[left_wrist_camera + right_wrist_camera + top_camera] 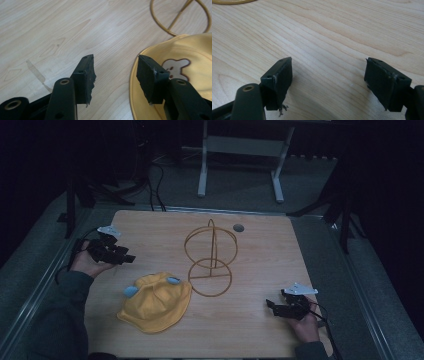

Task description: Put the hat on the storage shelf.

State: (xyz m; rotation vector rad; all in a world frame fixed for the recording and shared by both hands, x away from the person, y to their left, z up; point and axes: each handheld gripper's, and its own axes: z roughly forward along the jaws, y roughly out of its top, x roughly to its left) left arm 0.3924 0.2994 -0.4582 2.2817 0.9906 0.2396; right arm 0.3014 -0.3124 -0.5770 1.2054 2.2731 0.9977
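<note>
High view shows a wooden table [260, 255] with one yellow hat [156, 303] lying flat near the front edge, a little left of the middle. The hat has two small blue ears [131, 291] on top. Just behind it stands one gold wire stand [211, 257], made of a ring on the table and a ring standing up, joined by thin wire. The hat's edge lies close to the bottom ring.

There are two grippers. The left gripper [129, 258] is held near the left edge of the table, pointing toward the hat but not touching it. Its jaws stand apart with nothing between them. In the left gripper view the hat's brim [133, 100] lies just under the jaw on the right side, and you can see a little bear picture [176, 68] on the cloth. The right gripper [270, 306] rests by the front right corner, well apart from the hat. Its jaws are wide apart too, with only bare wood in front of them.

The hat looks soft and light. It will likely bend and flop when lifted, so it will not keep its shape. It should not break or slip much, since it is cloth. A good place to pinch it is the brim at the edge, where the cloth is thin enough to fit between the jaws. The wire stand looks stiff and light, and it could tip if bumped.
</note>
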